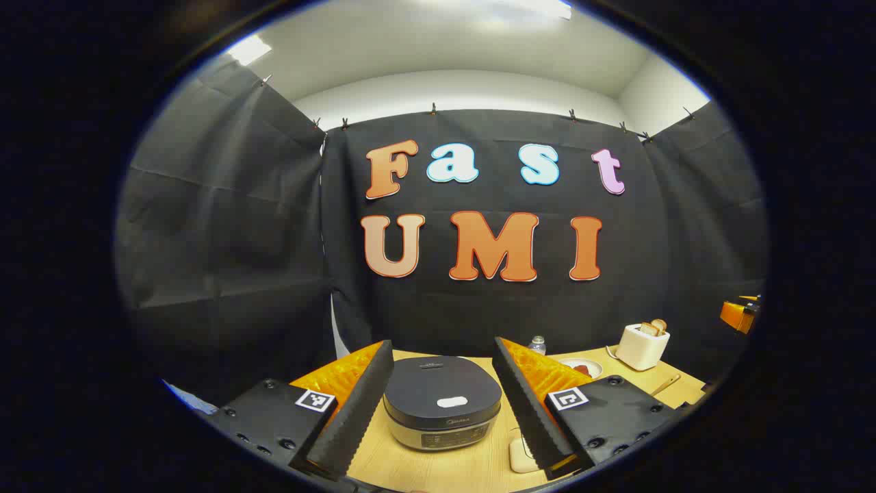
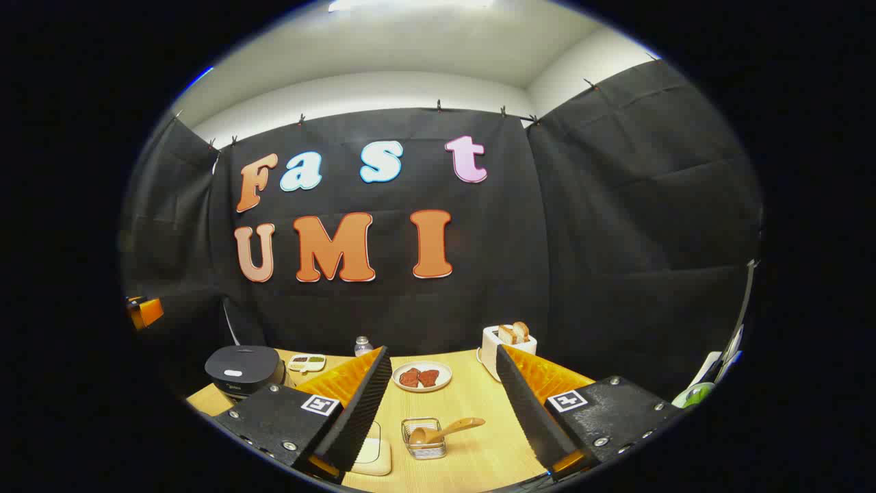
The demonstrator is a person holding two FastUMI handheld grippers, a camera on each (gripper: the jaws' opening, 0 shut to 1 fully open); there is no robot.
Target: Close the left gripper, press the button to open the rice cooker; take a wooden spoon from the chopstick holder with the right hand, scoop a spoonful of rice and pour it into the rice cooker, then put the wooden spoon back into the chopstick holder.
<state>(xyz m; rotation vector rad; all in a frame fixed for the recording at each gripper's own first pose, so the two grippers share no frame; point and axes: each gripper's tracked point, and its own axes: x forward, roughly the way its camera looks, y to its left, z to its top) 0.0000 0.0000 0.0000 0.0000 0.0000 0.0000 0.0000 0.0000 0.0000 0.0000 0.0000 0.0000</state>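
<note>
While both grippers' jaws stood spread, the wooden spoon [image 2: 448, 429] at lower centre, lying in its wire chopstick holder [image 2: 424, 439], looked light, stiff, best pinched mid-handle.

Matt dark rice cooker [image 1: 442, 402] lid, light wood-grain table [image 2: 479, 452], wire-mesh chopstick holder [image 2: 424, 440], wooden spoon [image 2: 446, 431]

The left gripper [image 1: 441, 411] hangs with its jaws spread wide, and the closed rice cooker [image 1: 442, 400] sits on the table [image 1: 445, 469] straight ahead between them, nothing in the way. The right gripper [image 2: 443, 411], also spread, faces bare wood up to the wire holder [image 2: 424, 439] with the wooden spoon [image 2: 446, 430]. Farther off, a plate [image 2: 422, 376] and toaster [image 2: 506, 349] crowd the back edge.
</note>
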